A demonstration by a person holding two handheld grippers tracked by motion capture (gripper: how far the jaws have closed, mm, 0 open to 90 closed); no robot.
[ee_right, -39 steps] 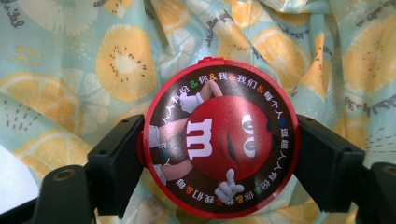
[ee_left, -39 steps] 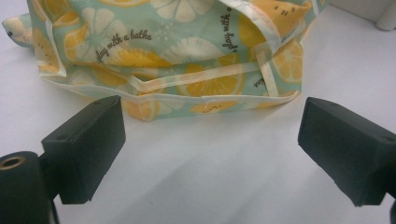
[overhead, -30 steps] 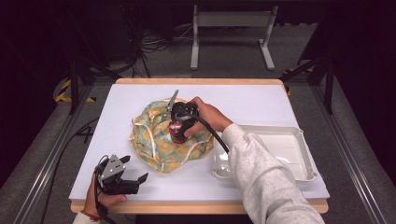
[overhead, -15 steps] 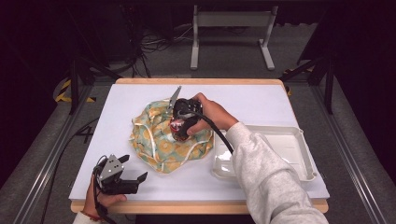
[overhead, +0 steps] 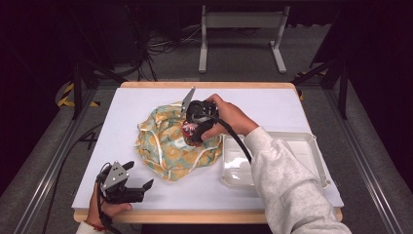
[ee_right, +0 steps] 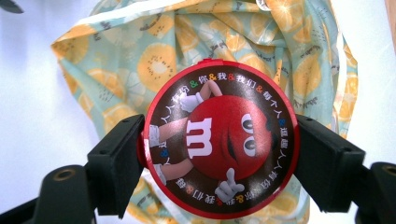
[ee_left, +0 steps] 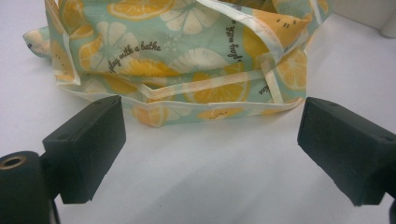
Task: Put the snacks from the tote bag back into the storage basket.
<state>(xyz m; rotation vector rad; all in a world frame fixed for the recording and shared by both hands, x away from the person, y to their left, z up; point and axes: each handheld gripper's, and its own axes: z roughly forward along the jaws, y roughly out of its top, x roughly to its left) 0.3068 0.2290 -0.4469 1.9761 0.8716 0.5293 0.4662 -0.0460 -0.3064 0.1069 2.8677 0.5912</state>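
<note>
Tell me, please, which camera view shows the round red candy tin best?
The right gripper view: the candy tin faces the camera, its red cartoon lid sharp, clamped between the right gripper's black fingers. The high view shows it as a small red patch under the hand, over the citrus-print bag.

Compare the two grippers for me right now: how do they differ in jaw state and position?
The right gripper is shut on the red candy tub, held over the citrus-print bag; the left gripper is open and holds nothing. The right is mid-table above the bag; the left sits low at the table's near edge, aimed at the bag. Both have black jaws.
</note>
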